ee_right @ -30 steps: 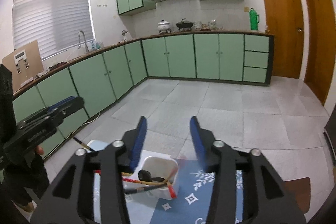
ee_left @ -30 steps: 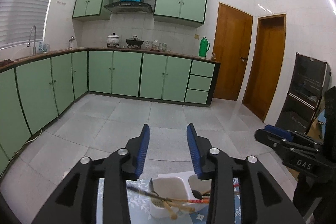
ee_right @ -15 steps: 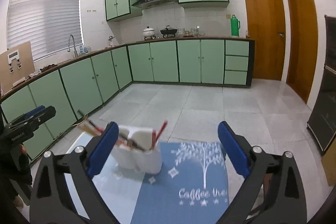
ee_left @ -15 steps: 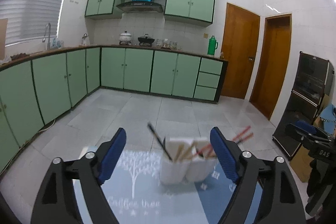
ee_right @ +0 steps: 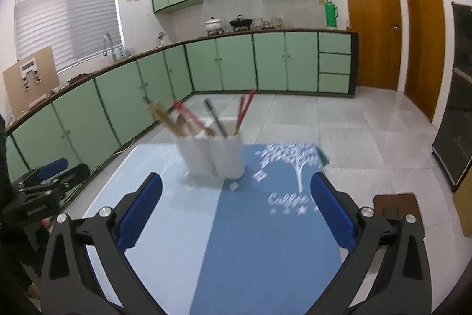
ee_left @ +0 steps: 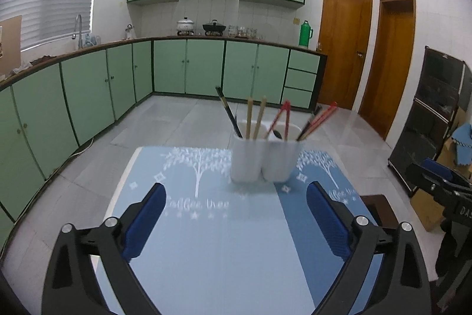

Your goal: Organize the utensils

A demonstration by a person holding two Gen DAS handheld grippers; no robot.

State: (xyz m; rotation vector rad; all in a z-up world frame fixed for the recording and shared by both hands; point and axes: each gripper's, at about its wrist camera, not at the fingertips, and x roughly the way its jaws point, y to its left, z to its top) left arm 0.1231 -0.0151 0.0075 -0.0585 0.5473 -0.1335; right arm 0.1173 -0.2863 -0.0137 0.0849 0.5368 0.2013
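A white two-cup utensil holder (ee_left: 265,158) (ee_right: 215,155) stands upright on the blue tree-print table mat (ee_left: 221,241) (ee_right: 265,241). Several chopsticks stick out of it: black (ee_left: 228,114), wooden (ee_left: 255,117) and red (ee_left: 278,118) pairs. In the right wrist view they fan out as wooden (ee_right: 165,118), red (ee_right: 188,117) and black (ee_right: 215,117). My left gripper (ee_left: 235,191) hangs over the mat short of the holder, jaws opening wide with nothing between them. My right gripper (ee_right: 236,177) is likewise short of the holder, jaws opening and empty.
A brown chair seat (ee_right: 395,202) (ee_left: 380,202) sits at the table's right side. A black rack (ee_left: 436,114) and a cardboard box (ee_left: 427,211) stand on the floor to the right. Green cabinets (ee_left: 88,96) line the far walls.
Both grippers drew back from the holder and sank toward the mat. Their jaws spread from narrow to wide. The holder, seen from above before, now stands farther ahead.
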